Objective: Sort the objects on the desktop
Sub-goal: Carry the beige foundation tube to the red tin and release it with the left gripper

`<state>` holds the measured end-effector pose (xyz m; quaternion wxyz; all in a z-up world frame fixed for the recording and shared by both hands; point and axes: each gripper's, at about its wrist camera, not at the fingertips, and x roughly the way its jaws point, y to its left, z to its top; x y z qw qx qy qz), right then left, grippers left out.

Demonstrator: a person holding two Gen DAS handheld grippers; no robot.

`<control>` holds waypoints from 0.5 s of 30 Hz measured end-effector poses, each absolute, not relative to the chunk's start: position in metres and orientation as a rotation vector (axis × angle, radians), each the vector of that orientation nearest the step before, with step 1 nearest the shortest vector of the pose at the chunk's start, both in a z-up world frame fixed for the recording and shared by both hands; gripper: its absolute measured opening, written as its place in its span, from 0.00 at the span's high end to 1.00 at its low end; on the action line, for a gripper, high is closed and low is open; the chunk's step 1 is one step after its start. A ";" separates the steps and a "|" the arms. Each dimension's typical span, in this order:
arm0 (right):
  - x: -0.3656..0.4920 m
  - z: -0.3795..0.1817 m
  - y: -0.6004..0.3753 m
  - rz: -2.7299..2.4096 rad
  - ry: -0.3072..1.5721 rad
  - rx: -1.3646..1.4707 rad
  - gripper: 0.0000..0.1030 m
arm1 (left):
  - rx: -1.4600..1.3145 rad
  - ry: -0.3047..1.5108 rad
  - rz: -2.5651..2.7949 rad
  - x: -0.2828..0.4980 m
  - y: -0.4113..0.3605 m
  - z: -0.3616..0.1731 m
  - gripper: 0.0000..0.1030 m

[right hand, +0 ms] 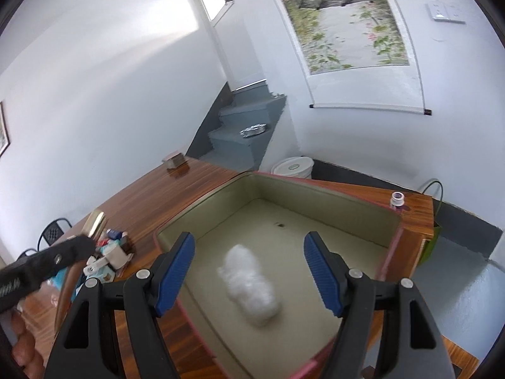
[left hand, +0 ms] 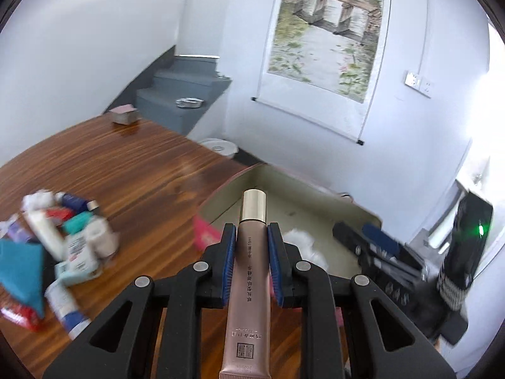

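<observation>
My left gripper [left hand: 251,232] is shut on a rose-gold cosmetic tube [left hand: 249,271] with a gold cap, held above the near rim of the pink storage box [left hand: 217,199] with its beige lining. The right gripper [left hand: 372,240] shows at that view's right over the box. In the right wrist view my right gripper [right hand: 249,252] is open and empty above the box [right hand: 325,186], over a white fluffy wad [right hand: 249,287] lying on the box floor. The left gripper [right hand: 60,257] with the tube shows at left. A pile of tubes and packets [left hand: 60,237] lies on the wooden table [left hand: 126,164].
A small stack of coasters [left hand: 123,114] sits at the table's far end. A small bottle [right hand: 397,200] stands on the table corner behind the box. A white bucket [right hand: 293,166] and grey stairs [right hand: 243,139] lie beyond the table. A scroll painting [left hand: 325,28] hangs on the wall.
</observation>
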<state>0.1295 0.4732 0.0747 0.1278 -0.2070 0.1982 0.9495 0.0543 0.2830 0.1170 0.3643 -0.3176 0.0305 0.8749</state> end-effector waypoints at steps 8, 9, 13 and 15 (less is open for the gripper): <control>0.134 0.071 0.489 2.719 0.591 -0.591 0.26 | -0.860 0.040 2.186 0.025 0.336 0.102 0.78; 0.133 0.071 0.490 2.717 0.594 -0.595 0.26 | -0.869 0.036 2.180 0.021 0.342 0.099 0.78; 0.130 0.068 0.490 2.715 0.593 -0.607 0.26 | -0.891 0.030 2.173 0.015 0.348 0.096 0.77; 0.130 0.067 0.489 2.716 0.590 -0.610 0.26 | -0.903 0.010 2.167 0.013 0.348 0.096 0.54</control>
